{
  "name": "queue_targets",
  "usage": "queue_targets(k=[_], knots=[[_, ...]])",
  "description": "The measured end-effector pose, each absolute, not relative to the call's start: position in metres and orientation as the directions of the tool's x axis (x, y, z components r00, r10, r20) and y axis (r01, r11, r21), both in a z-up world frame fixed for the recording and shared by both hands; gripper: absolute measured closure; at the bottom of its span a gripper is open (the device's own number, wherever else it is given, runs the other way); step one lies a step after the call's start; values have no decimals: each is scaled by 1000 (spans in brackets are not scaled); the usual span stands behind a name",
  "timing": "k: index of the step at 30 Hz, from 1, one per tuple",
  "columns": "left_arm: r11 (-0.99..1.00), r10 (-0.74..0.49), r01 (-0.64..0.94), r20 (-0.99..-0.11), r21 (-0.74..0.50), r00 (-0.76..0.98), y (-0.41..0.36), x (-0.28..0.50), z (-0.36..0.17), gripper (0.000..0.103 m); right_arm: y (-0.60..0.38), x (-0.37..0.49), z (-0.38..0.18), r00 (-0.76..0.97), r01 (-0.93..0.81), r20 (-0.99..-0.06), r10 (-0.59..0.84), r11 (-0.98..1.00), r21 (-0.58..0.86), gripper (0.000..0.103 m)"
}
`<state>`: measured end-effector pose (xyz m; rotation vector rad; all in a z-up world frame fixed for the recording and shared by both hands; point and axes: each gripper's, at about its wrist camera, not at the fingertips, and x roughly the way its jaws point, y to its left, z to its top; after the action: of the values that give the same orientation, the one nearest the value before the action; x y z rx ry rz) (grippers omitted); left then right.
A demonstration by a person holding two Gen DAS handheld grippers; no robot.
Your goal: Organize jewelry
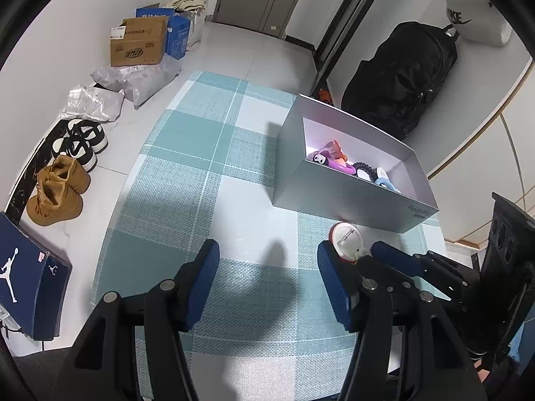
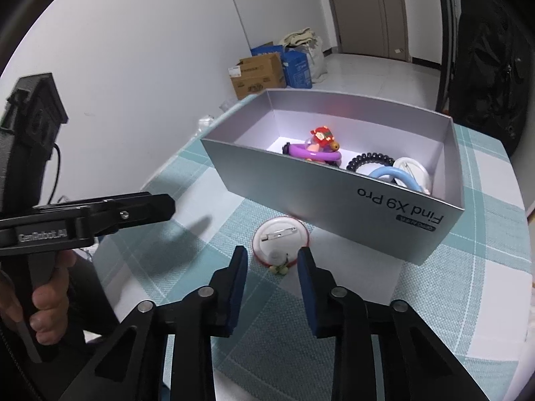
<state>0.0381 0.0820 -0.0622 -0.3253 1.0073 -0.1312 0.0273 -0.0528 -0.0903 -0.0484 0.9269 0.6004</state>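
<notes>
A round white badge (image 2: 281,237) with a red rim lies pin side up on the checked cloth, just in front of the grey box (image 2: 334,200). My right gripper (image 2: 272,260) points down at it, jaws narrow, with the badge's near edge and a small charm (image 2: 281,269) between the tips. I see a gap at the left pad, so no firm grip shows. The box holds a purple ring toy (image 2: 314,153), a black coil tie (image 2: 367,160), a blue clip and another white badge. My left gripper (image 1: 267,257) hovers open over bare cloth, left of the badge (image 1: 347,240).
The teal and white checked cloth (image 1: 207,173) covers the table. On the floor to the left are shoes (image 1: 80,143), brown boots, plastic bags, cardboard boxes (image 1: 138,45) and a blue shoe box (image 1: 30,277). A black backpack (image 1: 401,77) stands behind the grey box.
</notes>
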Motion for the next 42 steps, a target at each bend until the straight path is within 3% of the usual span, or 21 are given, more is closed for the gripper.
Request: queue_targets(k=[7,32,42], knots=[[945,-258,-38,-810,-326,526,82,39,-63,47,-43,25,-93,468,-523,-776,423,841,143,92],[940,-318,52,-810,-337,493,34,54,-64,47,-98,30,-61,525,-403,-695,492,863,306,93],[965,-261,115,-849,-234,459,4,60,-77,45,-132,32,-48,562,-337,-661,497,867,366,93]])
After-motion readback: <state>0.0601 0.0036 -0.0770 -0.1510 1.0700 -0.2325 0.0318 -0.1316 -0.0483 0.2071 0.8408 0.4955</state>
